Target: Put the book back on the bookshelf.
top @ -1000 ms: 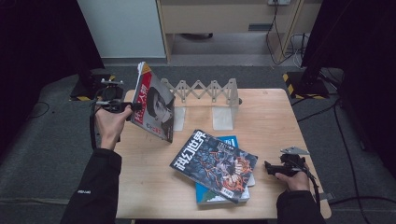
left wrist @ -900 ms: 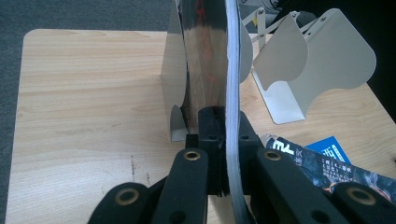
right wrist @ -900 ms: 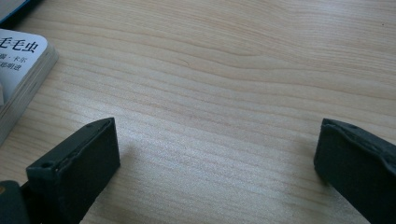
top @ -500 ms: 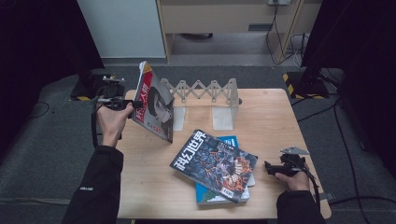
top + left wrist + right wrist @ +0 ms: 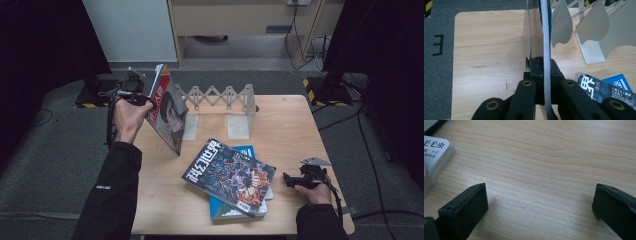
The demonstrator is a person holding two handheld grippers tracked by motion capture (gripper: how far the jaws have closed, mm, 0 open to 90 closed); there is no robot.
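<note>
My left gripper is shut on a magazine with a face on its cover, held upright and tilted above the table's left side. In the left gripper view the jaws pinch the magazine's thin edge between them. A grey accordion book rack stands just right of the magazine. My right gripper rests low at the table's right front, jaws wide apart over bare wood with nothing between them. A stack of magazines lies in the middle front.
The wooden table has bare room at its right and far left. A blue book lies under the top magazine of the stack. A book corner lies left of my right jaws. Dark floor and cables surround the table.
My left hand has carried the held magazine a little to the right and up, closer to the rack. The right gripper has stayed still.
</note>
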